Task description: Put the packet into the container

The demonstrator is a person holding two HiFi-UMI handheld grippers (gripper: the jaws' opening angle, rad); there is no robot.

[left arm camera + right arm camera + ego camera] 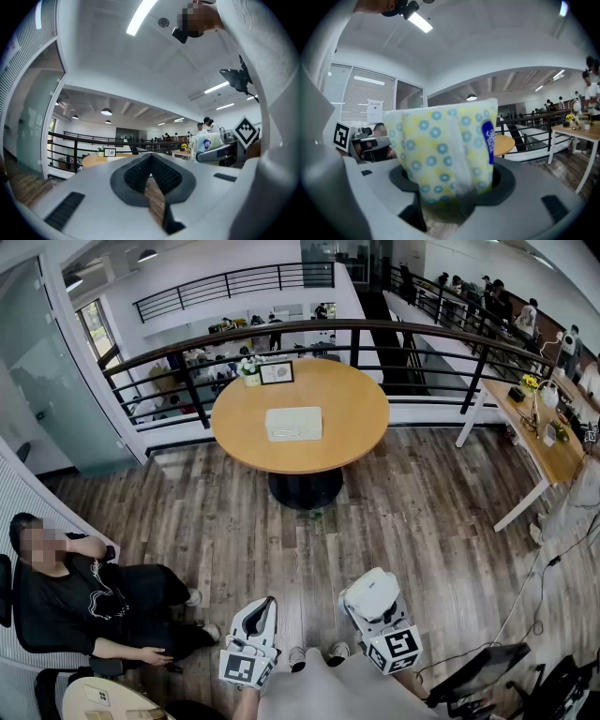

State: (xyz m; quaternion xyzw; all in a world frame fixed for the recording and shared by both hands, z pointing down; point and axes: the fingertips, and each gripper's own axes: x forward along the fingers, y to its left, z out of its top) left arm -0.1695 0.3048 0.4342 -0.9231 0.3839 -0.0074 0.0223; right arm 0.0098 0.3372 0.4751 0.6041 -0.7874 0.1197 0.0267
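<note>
A soft packet (445,150), yellow with blue flowers, stands upright between the jaws of my right gripper (450,187), which is shut on it. In the head view that gripper (370,589) is low and right of centre, with the packet (373,596) showing white at its tip. My left gripper (266,604) is beside it; its pads (161,173) meet at the tip with nothing between them. The white container (293,423) lies on the round wooden table (352,418), far ahead of both grippers. The left gripper view also catches the packet (208,142) off to the right.
A person in black (84,601) sits at the left. A flower pot (249,370) and a framed picture (277,373) stand at the table's far edge. A black railing (187,371) runs behind. A long desk (539,437) is at the right, black stands (483,676) at the lower right.
</note>
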